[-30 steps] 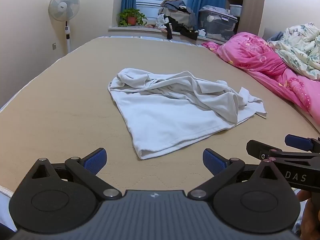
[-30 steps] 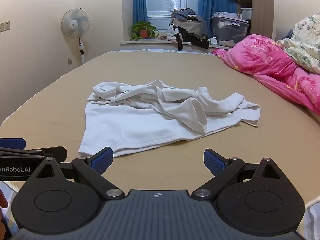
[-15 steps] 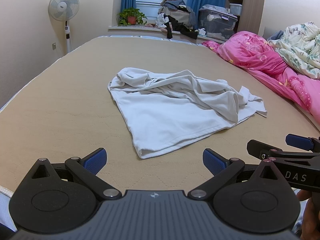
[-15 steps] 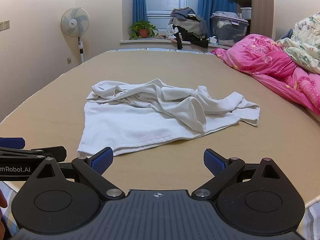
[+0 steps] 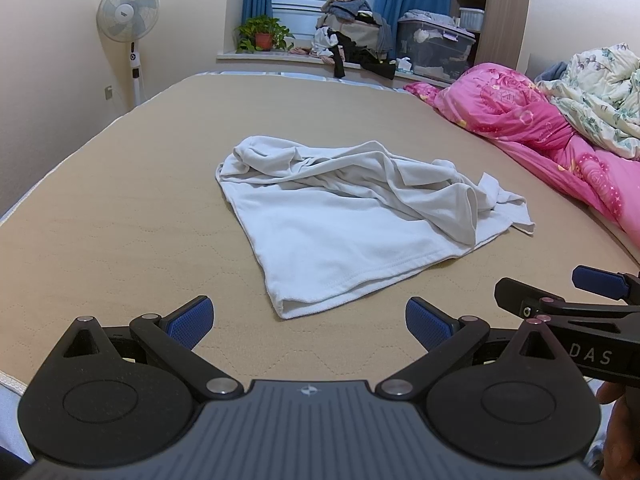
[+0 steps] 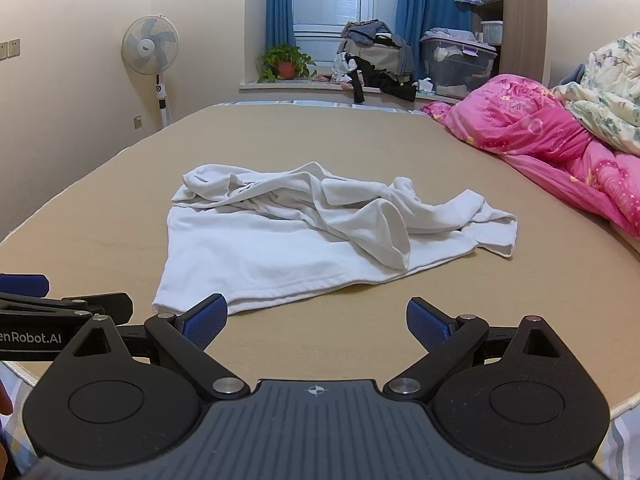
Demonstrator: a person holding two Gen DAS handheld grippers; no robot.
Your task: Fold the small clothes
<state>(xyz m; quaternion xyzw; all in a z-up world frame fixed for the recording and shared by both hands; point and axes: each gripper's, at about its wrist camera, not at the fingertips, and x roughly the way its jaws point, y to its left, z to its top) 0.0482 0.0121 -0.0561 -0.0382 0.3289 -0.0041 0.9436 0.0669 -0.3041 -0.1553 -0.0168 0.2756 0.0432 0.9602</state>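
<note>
A wide bed (image 5: pixel 120 200) with a tan quilted cover fills both wrist views, its far end meeting a window ledge between blue curtains (image 6: pixel 276 16). Along the bed's right side lies a bunched pink quilt (image 5: pixel 532 128), with a pale floral quilt (image 5: pixel 600 92) heaped on top of it. Near the middle of the bed lies a white garment (image 5: pixel 336 236), crumpled: its near part lies flat with a stitched hem toward the cameras, while its far part is rumpled into folds and trails off toward the pink quilt. A standing fan (image 6: pixel 150 46) is by the left wall, and on the ledge are a clear storage box (image 6: pixel 456 60), a pile of dark clothes (image 6: pixel 376 60) and a potted plant (image 6: pixel 286 62). Nearest the cameras, the left gripper (image 5: pixel 308 320) is spread wide, its blue pads apart and holding nothing, hanging over the bare cover just short of the garment's near corner. The right gripper (image 6: pixel 316 320) is likewise spread wide and empty, its left pad close by the hem. The grippers are side by side, each showing at the edge of the other's view.
</note>
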